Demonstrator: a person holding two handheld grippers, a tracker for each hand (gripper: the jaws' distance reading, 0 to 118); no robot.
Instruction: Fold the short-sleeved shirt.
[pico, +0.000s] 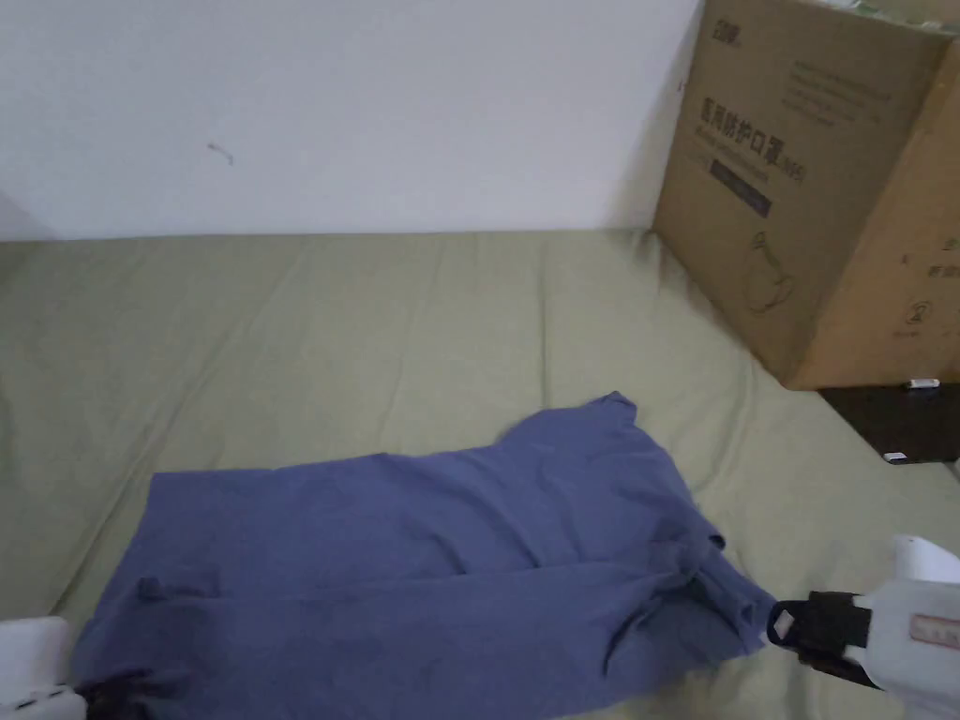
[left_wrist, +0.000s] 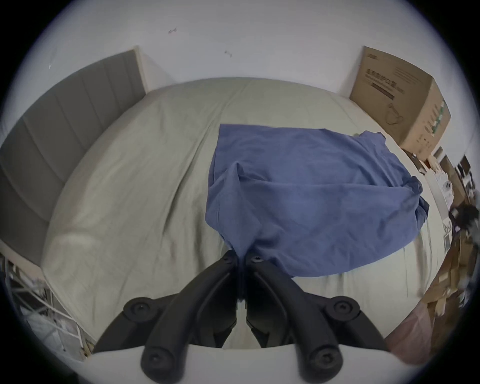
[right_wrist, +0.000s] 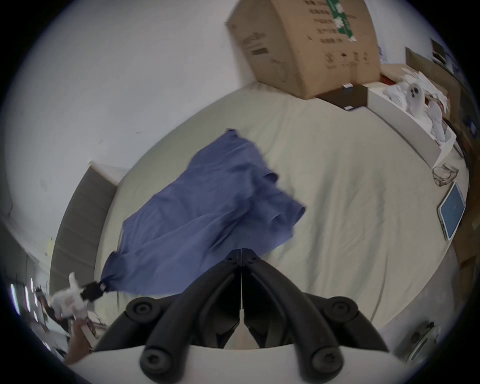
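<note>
A blue short-sleeved shirt (pico: 422, 553) lies lengthwise across the green bed sheet (pico: 375, 319), creased along its middle. My left gripper (pico: 89, 698) is at the shirt's near left corner. In the left gripper view its jaws (left_wrist: 242, 259) are shut on a bunched corner of the shirt (left_wrist: 298, 187). The right gripper view shows that gripper (right_wrist: 102, 287) pulling the corner taut. My right gripper (pico: 783, 626) meets the shirt's right end near a sleeve. In its own view the jaws (right_wrist: 241, 253) are closed at the edge of the shirt (right_wrist: 202, 207), which looks drawn toward them.
A large cardboard box (pico: 825, 178) stands at the bed's back right corner, with a black flat item (pico: 900, 422) in front of it. A tablet (right_wrist: 452, 210), glasses (right_wrist: 444, 174) and a white tray (right_wrist: 405, 124) line the right edge. A grey headboard (left_wrist: 65, 124) is at the left.
</note>
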